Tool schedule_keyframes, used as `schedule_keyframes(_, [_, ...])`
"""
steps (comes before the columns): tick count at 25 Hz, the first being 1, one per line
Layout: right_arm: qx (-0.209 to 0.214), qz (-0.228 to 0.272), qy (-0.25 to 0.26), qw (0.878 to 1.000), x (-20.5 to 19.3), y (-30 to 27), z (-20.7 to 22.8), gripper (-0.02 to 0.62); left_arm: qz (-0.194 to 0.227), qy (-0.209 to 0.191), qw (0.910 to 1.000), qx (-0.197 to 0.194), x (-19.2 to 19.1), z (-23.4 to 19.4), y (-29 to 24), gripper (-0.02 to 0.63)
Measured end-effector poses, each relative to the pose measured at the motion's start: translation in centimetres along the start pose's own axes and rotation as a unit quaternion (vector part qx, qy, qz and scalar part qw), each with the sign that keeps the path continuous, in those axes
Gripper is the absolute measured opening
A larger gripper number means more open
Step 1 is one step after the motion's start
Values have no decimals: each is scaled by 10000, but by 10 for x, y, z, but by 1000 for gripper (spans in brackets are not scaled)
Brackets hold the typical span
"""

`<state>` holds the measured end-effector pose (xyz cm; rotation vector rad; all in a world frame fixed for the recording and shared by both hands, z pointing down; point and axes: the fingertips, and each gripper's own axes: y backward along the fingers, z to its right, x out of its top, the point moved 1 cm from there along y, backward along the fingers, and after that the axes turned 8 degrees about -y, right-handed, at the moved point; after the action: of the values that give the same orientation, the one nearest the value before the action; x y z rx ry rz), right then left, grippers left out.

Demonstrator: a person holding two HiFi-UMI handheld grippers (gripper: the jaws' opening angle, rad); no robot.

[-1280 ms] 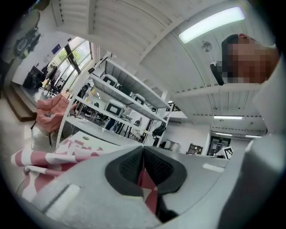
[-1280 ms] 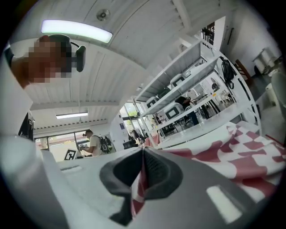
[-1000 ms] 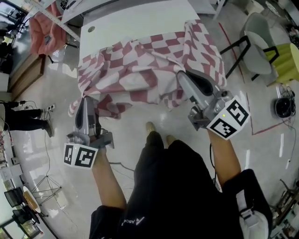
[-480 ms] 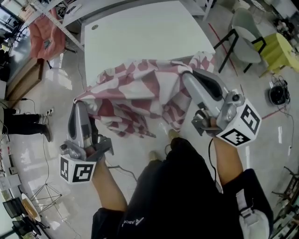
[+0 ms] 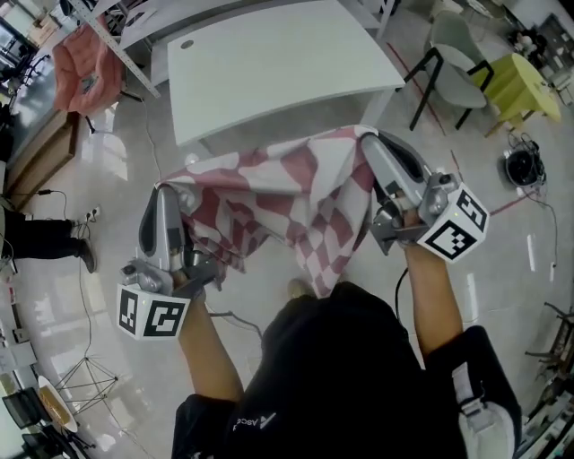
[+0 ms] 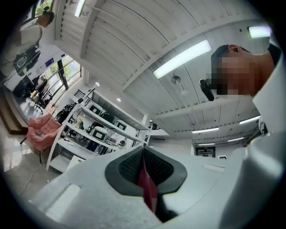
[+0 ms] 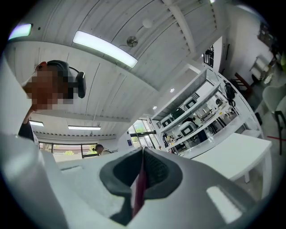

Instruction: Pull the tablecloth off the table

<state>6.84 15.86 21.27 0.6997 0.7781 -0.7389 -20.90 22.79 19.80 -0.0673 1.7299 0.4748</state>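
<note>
The red-and-white checked tablecloth [image 5: 287,202] hangs in the air between my two grippers, in front of the white table [image 5: 269,67], and no part of it lies on the tabletop. My left gripper [image 5: 164,191] is shut on its left corner. A red strip of the tablecloth [image 6: 146,190] shows pinched between the left gripper's dark pads [image 6: 127,165]. My right gripper [image 5: 369,139] is shut on the right corner, and the tablecloth [image 7: 139,188] shows as a red sliver between its pads [image 7: 156,172]. Both grippers tilt upward toward the ceiling.
The bare white table stands just beyond the cloth. A grey chair [image 5: 453,49] and a yellow-green seat [image 5: 520,85] stand at the right, a round device with cables [image 5: 520,166] on the floor. Shelving [image 5: 85,22] and a pink chair [image 5: 82,76] are at left.
Both grippers drew back toward me and rose with the cloth. It slid fully off the tabletop and now hangs between them; the table is bare.
</note>
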Motion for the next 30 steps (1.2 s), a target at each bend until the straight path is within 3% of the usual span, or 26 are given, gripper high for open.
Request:
schedule_keyframes(8, [222,-166,258,9993,9,13,-5,3,80,-9,9993,356,7,10,15,11])
schedule_keyframes(16, [-136,-167,507,9985,20,31,12,3,29,73,9994,325,5,18,11,11])
schedule_keyframes(30, [-598,-257,511,9966,22,51,38,3,-127,286,9992,244,-7,22,-4,11])
